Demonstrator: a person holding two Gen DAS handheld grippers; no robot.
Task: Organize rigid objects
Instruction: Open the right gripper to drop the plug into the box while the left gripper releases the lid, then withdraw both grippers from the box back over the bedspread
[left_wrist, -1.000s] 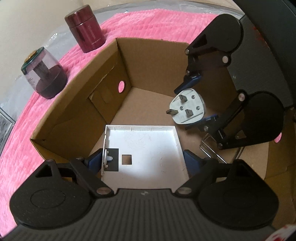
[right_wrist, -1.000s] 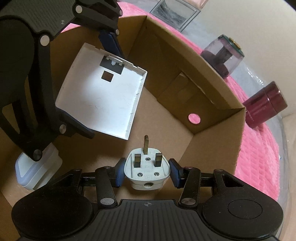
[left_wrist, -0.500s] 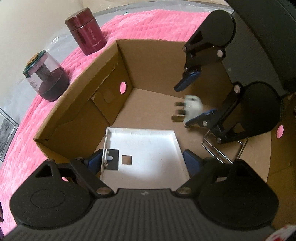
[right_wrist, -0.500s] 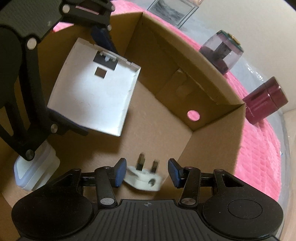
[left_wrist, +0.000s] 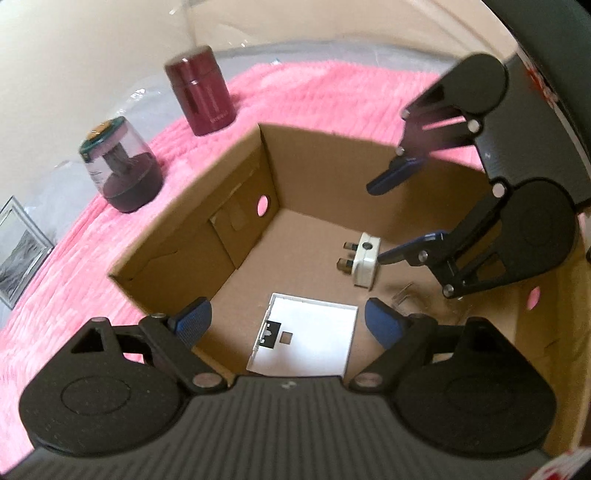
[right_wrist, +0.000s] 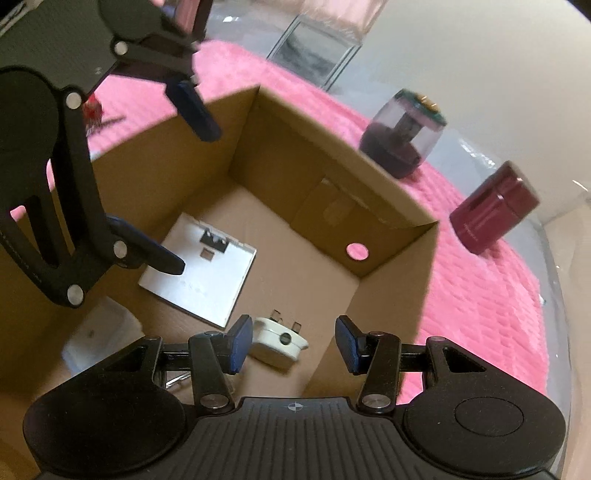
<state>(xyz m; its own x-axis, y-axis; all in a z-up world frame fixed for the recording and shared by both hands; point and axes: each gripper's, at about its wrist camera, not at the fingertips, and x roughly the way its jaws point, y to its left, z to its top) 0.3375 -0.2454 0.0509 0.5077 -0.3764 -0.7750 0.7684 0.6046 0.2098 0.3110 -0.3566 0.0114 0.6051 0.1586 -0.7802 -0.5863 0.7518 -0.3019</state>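
Clip (left_wrist: 402, 295) blurred, container (right_wrist: 99, 343) half hidden

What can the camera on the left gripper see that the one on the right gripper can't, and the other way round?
Only the left view shows thin metal wire pieces on the box floor clearly. Only the right view shows a translucent white container in the box and a red item on the pink cloth. Both show the cardboard box, white plate, white plug, maroon canister and domed jar.

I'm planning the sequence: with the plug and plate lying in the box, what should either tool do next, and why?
Probably lift both out and go for the maroon tin or jar on the pink cloth. The plug and plate lie loose on the box floor; left tool and right tool are open, empty.
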